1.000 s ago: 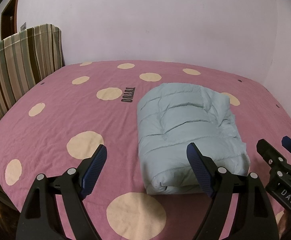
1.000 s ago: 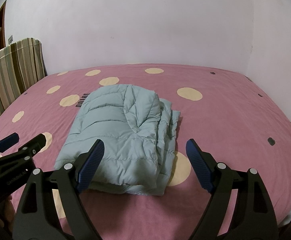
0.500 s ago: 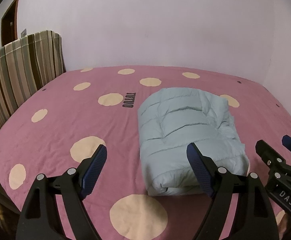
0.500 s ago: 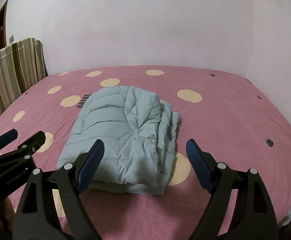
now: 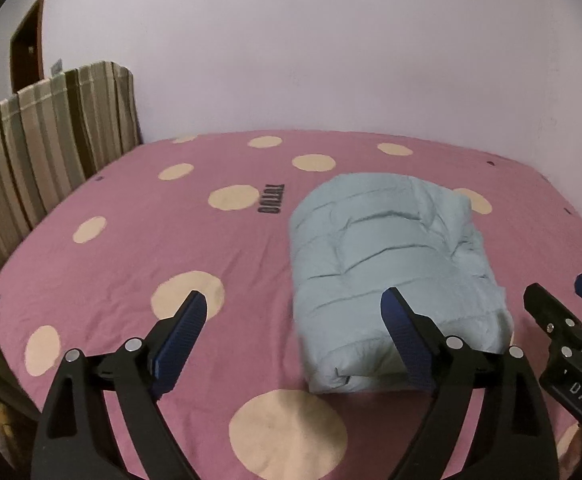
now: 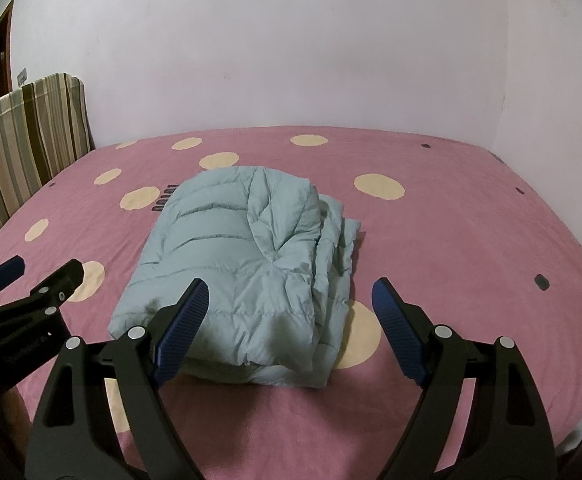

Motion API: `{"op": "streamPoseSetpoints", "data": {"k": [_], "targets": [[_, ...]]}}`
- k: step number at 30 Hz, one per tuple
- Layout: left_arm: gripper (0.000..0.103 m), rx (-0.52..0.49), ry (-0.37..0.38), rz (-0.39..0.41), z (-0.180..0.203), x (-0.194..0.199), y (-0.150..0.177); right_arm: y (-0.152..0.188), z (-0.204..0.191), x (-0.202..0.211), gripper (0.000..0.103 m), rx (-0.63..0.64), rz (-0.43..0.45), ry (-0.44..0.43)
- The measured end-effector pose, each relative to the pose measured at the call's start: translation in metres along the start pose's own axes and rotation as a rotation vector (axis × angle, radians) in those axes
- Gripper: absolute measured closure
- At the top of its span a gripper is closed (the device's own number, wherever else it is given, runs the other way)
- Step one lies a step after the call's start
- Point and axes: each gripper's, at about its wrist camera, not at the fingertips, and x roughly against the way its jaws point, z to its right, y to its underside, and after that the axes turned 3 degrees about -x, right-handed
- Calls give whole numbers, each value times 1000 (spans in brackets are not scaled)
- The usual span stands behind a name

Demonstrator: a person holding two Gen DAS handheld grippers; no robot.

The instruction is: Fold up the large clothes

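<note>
The bed (image 6: 471,240) is mostly bare sheet: a broad open stretch lies left of the jacket (image 5: 387,264) and another to its right, wide enough for a gripper to pass on either side. The folded jacket is the only bulk on the bed, a puffy mound near the front edge. The wall (image 6: 291,60) closes off the far side and the right side. A striped panel (image 5: 51,136) stands along the bed's left edge. The left gripper (image 5: 293,308) and right gripper (image 6: 287,300) hang side by side at the near edge, jaws spread, apart from the jacket and each other.
</note>
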Motion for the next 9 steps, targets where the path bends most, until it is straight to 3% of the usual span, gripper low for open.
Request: {"op": "streamPoseSetpoints", "data": {"k": [4,7,9], "targets": [[15,1,-63,1,-13,-19,-1,-1,13,-7,19,-19,-11,16],[15,38,-60,-81,-39,-53,-2,-3,40,-20,13,-54,-18,61],[15,84,-99,-119,-64,-79,0,-4,69,-35,13,-103,-36,107]]}}
